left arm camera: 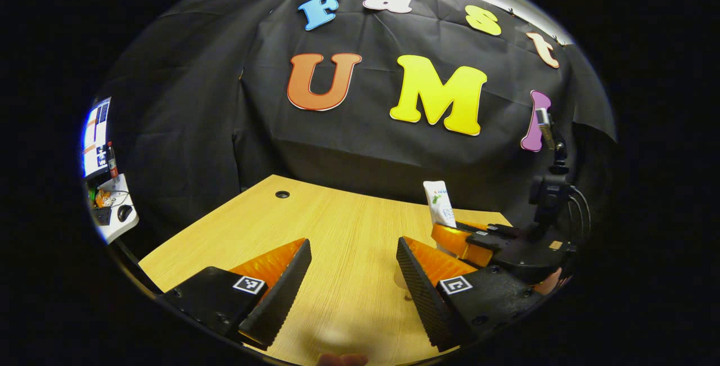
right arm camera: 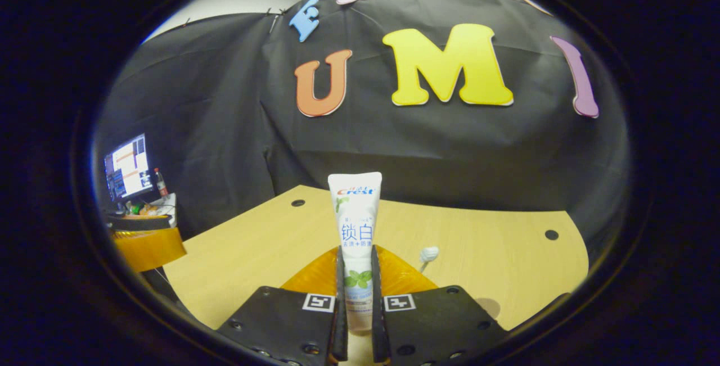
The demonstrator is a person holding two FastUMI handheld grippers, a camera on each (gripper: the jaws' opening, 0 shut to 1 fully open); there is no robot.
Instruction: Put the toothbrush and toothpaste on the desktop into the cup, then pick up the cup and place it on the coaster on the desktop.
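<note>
A pale wood worktop [left arm camera: 337,225] with a rounded edge fills the foreground, with small dark round holes [right arm camera: 298,203] near its far corners, and black cloth [left arm camera: 185,130] hangs behind it under a strip of white wall [right arm camera: 225,6]. Off to the left, past the worktop's edge, a lit monitor [right arm camera: 126,174] stands on a white side desk [left arm camera: 115,225], with a small bottle [right arm camera: 161,181] just beside the screen. On that desk lie a dark mouse [left arm camera: 124,212], part of a keyboard [left arm camera: 102,215] and some small clutter too blurred to tell.
</note>
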